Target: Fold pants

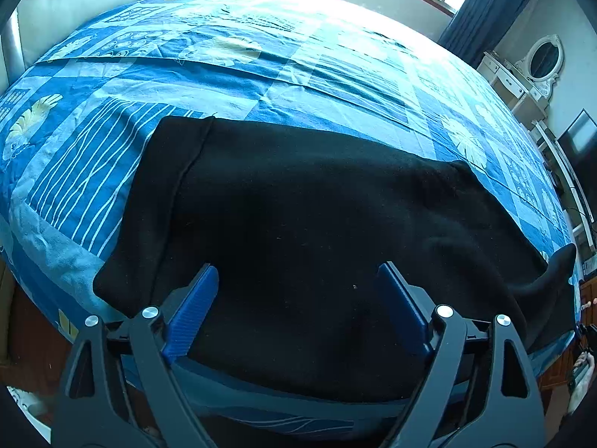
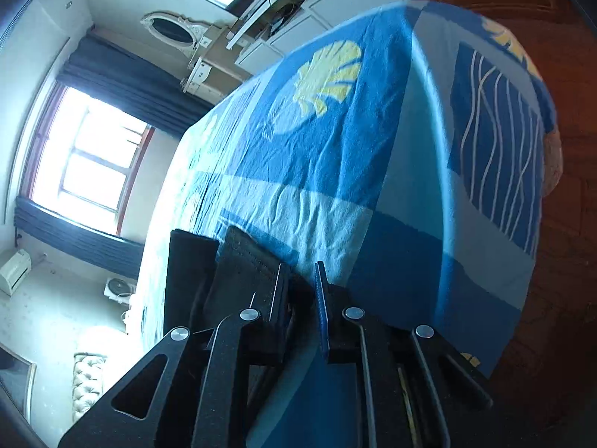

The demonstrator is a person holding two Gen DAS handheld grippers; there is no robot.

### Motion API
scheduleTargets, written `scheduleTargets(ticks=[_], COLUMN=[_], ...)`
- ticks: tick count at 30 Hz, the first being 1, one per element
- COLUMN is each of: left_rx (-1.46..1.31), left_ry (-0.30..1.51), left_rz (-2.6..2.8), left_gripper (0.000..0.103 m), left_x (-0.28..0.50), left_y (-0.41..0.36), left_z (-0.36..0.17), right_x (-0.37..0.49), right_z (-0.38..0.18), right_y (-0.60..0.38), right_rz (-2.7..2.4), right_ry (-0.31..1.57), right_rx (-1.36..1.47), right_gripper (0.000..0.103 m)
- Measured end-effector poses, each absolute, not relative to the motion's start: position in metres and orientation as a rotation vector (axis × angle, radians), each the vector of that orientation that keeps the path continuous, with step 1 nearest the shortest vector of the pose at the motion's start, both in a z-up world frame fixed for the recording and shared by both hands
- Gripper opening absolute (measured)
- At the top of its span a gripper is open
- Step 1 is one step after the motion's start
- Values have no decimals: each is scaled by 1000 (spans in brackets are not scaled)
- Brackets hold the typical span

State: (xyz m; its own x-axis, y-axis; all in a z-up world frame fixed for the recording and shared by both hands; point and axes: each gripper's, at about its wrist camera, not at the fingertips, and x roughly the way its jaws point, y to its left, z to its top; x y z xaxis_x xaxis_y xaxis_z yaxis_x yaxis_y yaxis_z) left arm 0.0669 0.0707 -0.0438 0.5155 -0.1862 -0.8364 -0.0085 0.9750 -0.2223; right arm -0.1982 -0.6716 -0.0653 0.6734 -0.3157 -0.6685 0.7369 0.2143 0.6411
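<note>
Black pants (image 1: 317, 216) lie flat across the blue patterned bed (image 1: 261, 67), waistband end at the left, legs running right. My left gripper (image 1: 298, 283) is open and hovers over the near edge of the pants, blue pads (image 1: 194, 310) wide apart. At the far right a part of the pants is lifted off the bed (image 1: 556, 268). In the right wrist view my right gripper (image 2: 302, 283) is shut on a fold of the black pants (image 2: 242, 268), which drapes over its left finger. The view is tilted.
The bed edge drops to a wooden floor (image 2: 571, 224) on the near side. A white dresser with an oval mirror (image 1: 544, 59) and a dark screen (image 1: 578, 138) stand at the right. A window with dark curtains (image 1: 481, 7) is behind the bed.
</note>
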Motion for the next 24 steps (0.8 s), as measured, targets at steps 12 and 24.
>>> scheduleTargets(ticks=[12, 24], left_rx=[-240, -213], left_ry=[1013, 1016], left_rz=[-88, -66], left_gripper=[93, 94], left_x=[68, 69], left_y=[69, 65], left_z=[-49, -52], right_x=[-56, -44], right_z=[-86, -96], right_y=[-677, -675], right_rz=[-473, -453], right_ry=[539, 489], right_rx=[1222, 1289], right_gripper=[30, 8])
